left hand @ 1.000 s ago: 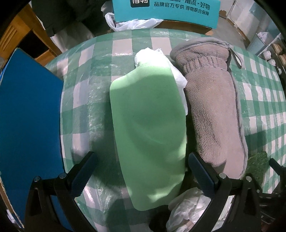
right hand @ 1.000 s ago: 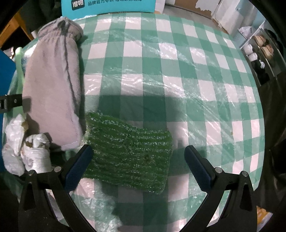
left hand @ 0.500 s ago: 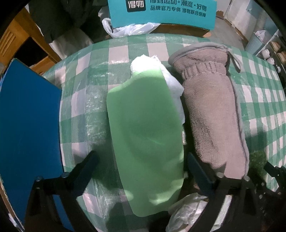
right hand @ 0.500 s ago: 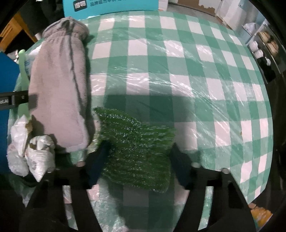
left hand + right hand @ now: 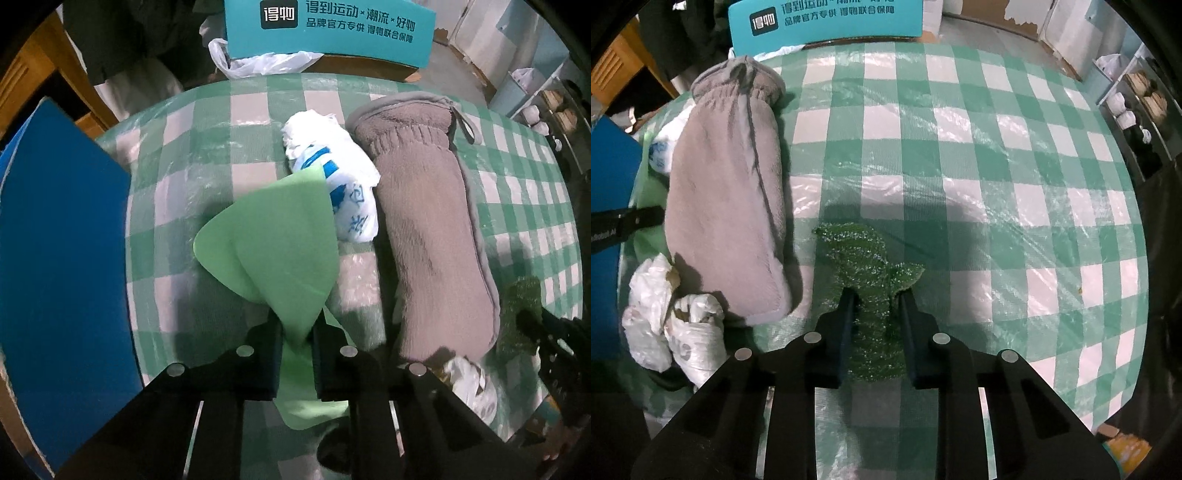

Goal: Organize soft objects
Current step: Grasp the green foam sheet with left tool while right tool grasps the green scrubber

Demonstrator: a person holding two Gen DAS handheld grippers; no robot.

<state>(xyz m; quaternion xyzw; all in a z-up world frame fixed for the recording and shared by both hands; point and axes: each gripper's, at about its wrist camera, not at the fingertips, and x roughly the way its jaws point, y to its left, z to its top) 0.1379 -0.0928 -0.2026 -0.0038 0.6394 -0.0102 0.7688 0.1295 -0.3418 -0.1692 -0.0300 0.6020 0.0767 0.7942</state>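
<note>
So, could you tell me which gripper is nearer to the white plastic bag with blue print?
Left. The left gripper holds the green cloth lying against that bag; the right gripper is beyond the grey mitt.

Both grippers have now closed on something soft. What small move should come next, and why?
Probably lift both a little. The left gripper pinches the light green cloth, which bunches but touches the white plastic bag. The right gripper squeezes the dark green scrubber beside the grey mitt. Raising frees them.
</note>
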